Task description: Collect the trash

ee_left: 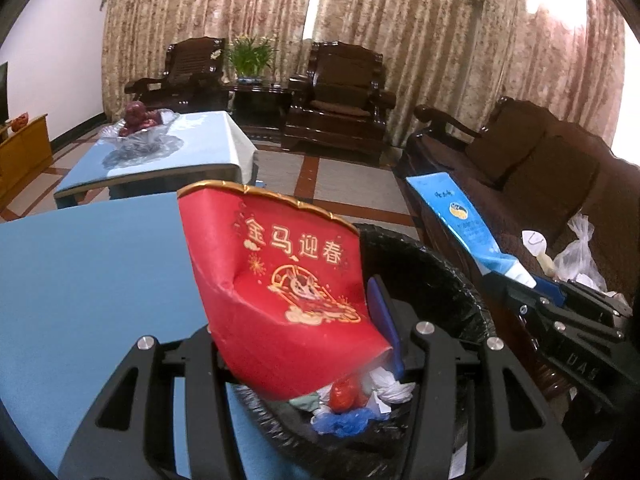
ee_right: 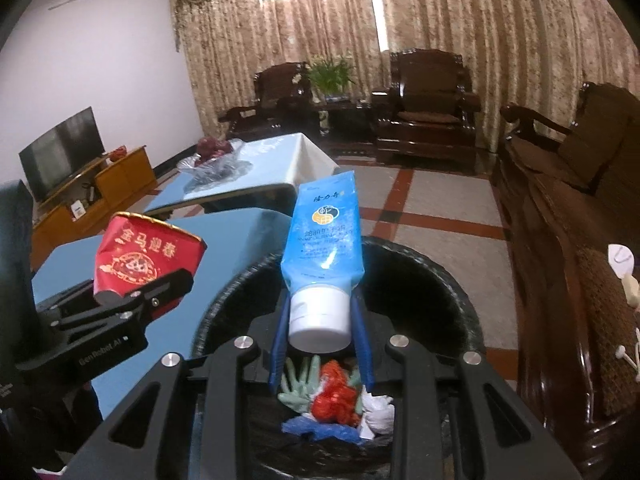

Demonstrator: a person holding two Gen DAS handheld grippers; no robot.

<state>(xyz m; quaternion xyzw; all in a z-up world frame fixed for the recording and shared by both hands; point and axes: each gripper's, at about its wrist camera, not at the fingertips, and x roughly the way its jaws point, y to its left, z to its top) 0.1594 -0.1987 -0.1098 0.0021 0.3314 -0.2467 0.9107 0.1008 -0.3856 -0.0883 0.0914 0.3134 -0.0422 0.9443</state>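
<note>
Right wrist: hand-held gripper (tube-laden) downtilted

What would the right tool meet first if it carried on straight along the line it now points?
Probably the trash bin: the right tool, holding the blue tube, aims down into its opening, though depth is unclear.

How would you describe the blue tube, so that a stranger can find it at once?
Look for the round bin with the black liner on the tiled floor beside the blue table. Above its opening the right gripper holds the blue tube by its white cap. The other gripped thing is a crumpled red paper cup.
</note>
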